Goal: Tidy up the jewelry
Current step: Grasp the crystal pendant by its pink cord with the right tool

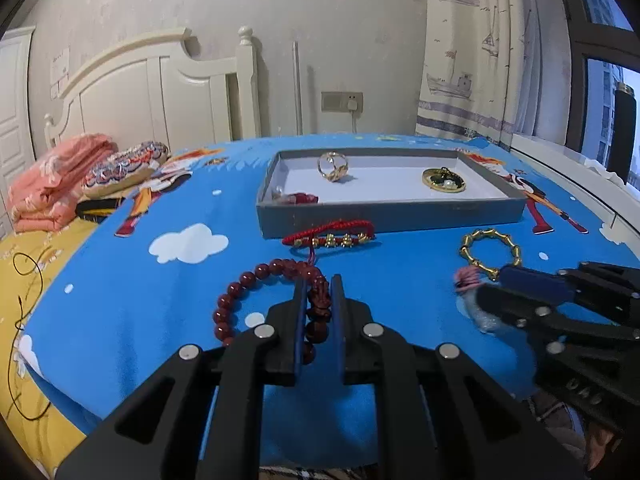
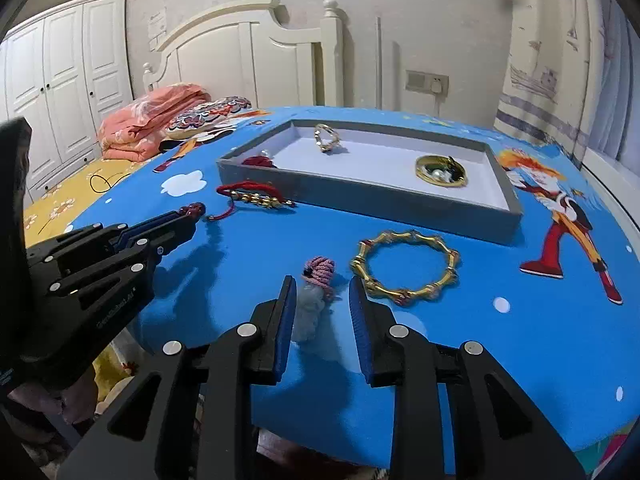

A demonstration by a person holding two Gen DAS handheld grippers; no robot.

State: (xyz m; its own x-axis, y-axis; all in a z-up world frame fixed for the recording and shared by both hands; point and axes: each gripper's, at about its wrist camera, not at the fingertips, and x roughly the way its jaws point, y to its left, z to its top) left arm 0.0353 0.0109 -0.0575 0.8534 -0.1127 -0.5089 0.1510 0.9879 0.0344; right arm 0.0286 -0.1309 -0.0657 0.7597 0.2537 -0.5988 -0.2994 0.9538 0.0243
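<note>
My left gripper point(image 1: 319, 292) is shut on a dark red bead bracelet point(image 1: 240, 296) lying on the blue sheet; it also shows in the right wrist view point(image 2: 192, 210). My right gripper point(image 2: 322, 284) is open around a pink and white knitted charm point(image 2: 316, 280), which also shows in the left wrist view point(image 1: 466, 278). A gold bamboo-style bangle point(image 2: 404, 266) lies just right of it. A red cord bracelet with gold beads point(image 1: 330, 236) lies in front of the grey tray point(image 1: 392, 216). The tray holds a gold ring point(image 1: 332, 166), a gold pendant point(image 1: 444, 180) and a red item point(image 1: 300, 199).
Folded pink bedding point(image 1: 56, 184) and a patterned pillow point(image 1: 124, 166) lie at the back left by the white headboard point(image 1: 160, 88). A curtain point(image 1: 480, 48) and window sill point(image 1: 568, 168) are on the right. White wardrobe point(image 2: 60, 84) stands far left.
</note>
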